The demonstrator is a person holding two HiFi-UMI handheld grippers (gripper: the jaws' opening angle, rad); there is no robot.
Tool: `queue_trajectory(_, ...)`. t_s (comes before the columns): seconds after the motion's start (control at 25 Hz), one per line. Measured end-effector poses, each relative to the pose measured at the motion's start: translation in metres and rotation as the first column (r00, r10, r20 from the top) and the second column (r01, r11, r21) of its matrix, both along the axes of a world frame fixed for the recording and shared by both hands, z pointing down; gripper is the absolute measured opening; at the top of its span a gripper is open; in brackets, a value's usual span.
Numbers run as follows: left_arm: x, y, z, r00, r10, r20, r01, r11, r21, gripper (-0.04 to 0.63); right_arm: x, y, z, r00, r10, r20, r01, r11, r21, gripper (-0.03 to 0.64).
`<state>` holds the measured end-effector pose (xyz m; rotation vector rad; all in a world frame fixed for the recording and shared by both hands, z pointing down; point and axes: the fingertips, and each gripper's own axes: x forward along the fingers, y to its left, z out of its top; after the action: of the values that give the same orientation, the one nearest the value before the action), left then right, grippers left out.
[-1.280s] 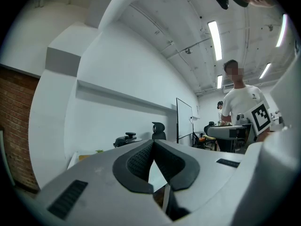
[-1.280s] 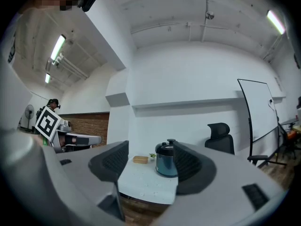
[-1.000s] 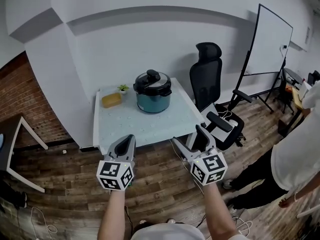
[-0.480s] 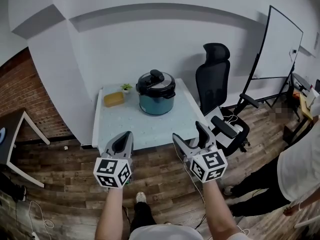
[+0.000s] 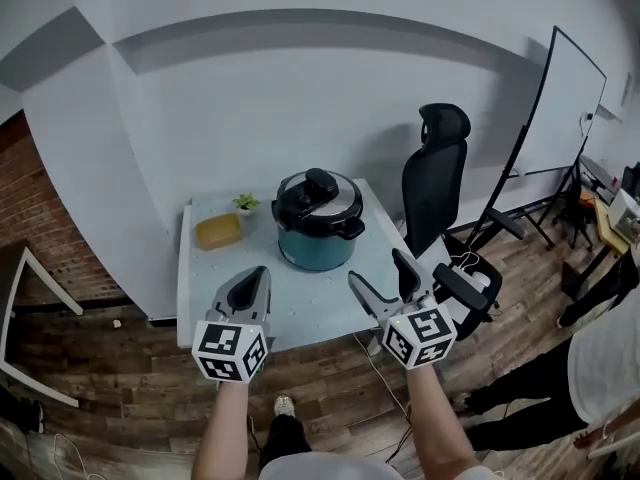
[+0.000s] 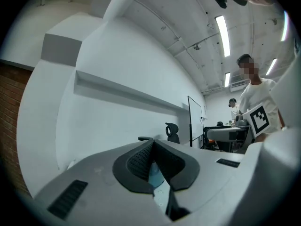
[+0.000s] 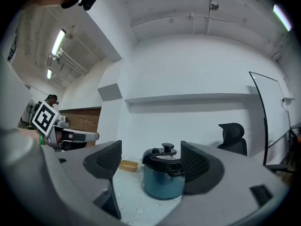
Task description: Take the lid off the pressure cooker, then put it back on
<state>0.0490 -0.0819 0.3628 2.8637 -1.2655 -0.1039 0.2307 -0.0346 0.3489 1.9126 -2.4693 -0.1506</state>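
Note:
A teal pressure cooker point(image 5: 315, 230) with a black lid point(image 5: 316, 196) on it stands at the far side of a small white table point(image 5: 226, 293). In the right gripper view the pressure cooker point(image 7: 162, 179) shows between the jaws, some way off. My left gripper point(image 5: 250, 281) hangs over the table's near edge, jaws closed with nothing held. My right gripper point(image 5: 383, 276) is to the cooker's near right, jaws apart and empty. In the left gripper view the left gripper point(image 6: 153, 161) has its pads pressed together.
A yellow dish point(image 5: 218, 232) and a small potted plant point(image 5: 245, 203) sit at the table's back left. A black office chair point(image 5: 440, 183) stands right of the table, a whiteboard point(image 5: 565, 98) beyond it. A person point(image 5: 600, 363) stands at the far right. Brick wall point(image 5: 30, 218) at the left.
The view has closed in on the table: the cooker sits larger and nearer both grippers. Both grippers kept their jaw states.

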Motion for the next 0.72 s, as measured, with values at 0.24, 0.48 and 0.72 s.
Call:
queue_trajectory(0.24,0.001,-0.089,-0.003,0.999,0.051,-0.013,-0.051,0.998,-0.021,0.012,0.000,-0.079,-0.006,0.998,0.052,-0.021,-0.052,0.998,-0.016,0.370)
queue_trajectory(0.48,0.014,-0.160,-0.005,0.992,0.121,-0.023,-0.122,0.992,-0.034,0.012,0.008,-0.143,-0.012,0.993,0.109,-0.052,-0.112,0.993,-0.042,0.362)
queue_trajectory(0.72,0.024,-0.213,0.000,0.987,0.157,-0.022,-0.158,0.985,-0.062,0.012,0.012,-0.197,-0.009,0.991,0.117,-0.068,-0.123,0.988,-0.089,0.356)
